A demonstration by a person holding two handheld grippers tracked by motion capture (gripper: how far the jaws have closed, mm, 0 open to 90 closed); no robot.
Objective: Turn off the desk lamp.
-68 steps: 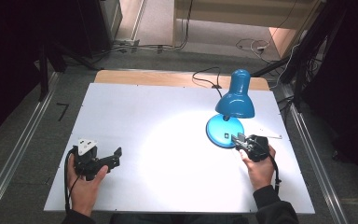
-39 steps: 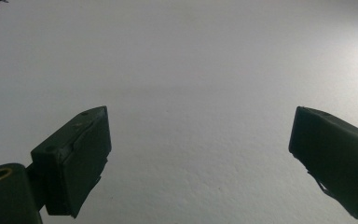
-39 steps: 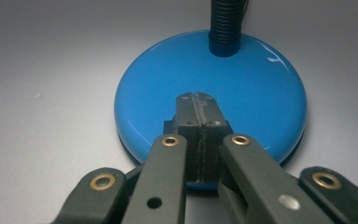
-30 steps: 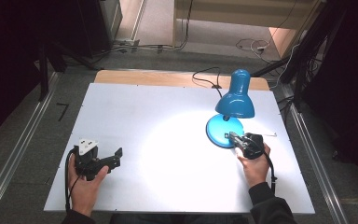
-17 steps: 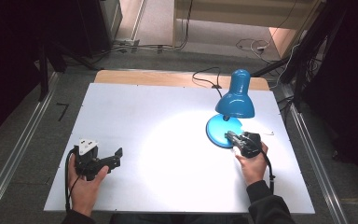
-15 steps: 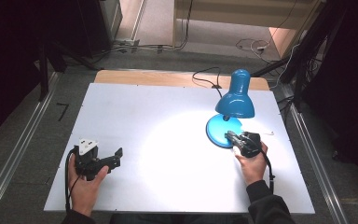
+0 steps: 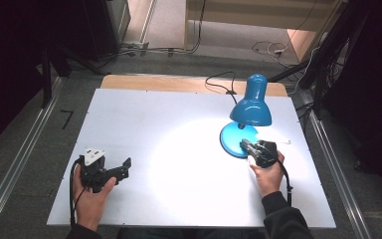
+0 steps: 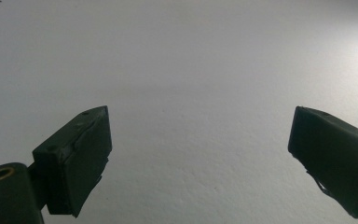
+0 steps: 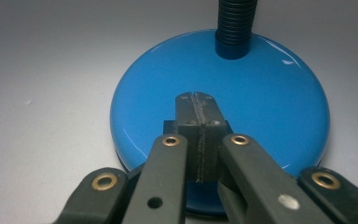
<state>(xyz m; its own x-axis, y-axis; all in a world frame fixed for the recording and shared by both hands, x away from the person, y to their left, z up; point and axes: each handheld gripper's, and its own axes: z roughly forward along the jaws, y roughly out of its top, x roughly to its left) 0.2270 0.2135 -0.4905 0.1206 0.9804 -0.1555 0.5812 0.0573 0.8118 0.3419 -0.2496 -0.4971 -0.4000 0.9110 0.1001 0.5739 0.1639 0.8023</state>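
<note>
With its jaws pressed together, the right gripper (image 9: 196,100) rests on the lamp base (image 9: 270,112).
Beyond their tips rises the lamp's ribbed neck (image 9: 235,25); the left gripper (image 8: 200,149) hangs jaws wide over bare tabletop (image 8: 191,60).

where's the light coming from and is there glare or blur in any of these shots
High view: the lit blue lamp throws a bright pool on the white table, dark surroundings. Right gripper view: small glare streaks on the lamp base, near jaws soft. Left gripper view: table brighter toward the upper right.
</note>
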